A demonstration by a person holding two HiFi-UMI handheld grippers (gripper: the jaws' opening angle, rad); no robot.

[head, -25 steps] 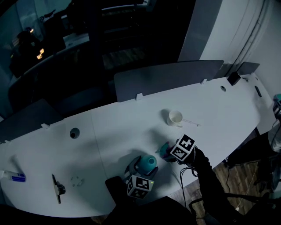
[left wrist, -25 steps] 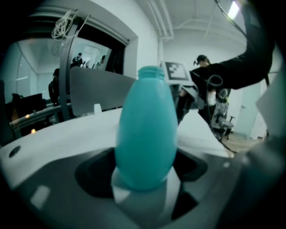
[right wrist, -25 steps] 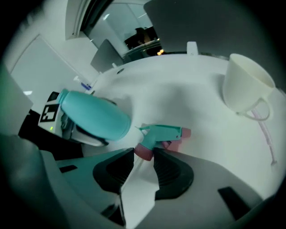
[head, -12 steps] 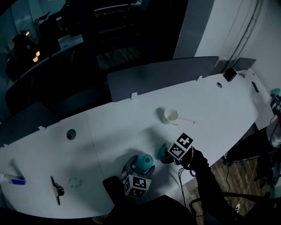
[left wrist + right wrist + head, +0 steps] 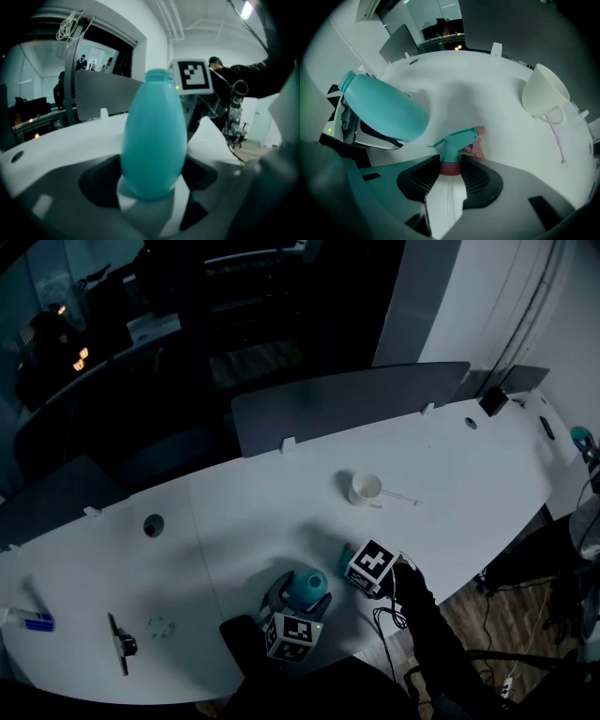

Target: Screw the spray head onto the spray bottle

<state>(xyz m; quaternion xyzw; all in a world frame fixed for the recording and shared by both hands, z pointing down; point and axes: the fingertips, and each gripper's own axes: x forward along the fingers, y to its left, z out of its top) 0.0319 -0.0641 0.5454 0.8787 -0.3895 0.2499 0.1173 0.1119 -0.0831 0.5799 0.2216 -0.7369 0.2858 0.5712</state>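
Left gripper view shows the left gripper [image 5: 151, 199] clenched on the bottom part of the teal spray bottle [image 5: 152, 136]; the open neck of the bottle points away from the gripper. In the right gripper view, the right gripper [image 5: 451, 168] has the pink collar of the spray head [image 5: 457, 140] between its jaws, which are closing on it. The spray head is just right of the bottle, not touching it, over the near edge of the white table [image 5: 253, 512]. A white cup [image 5: 543, 91] sits farther, to the right.
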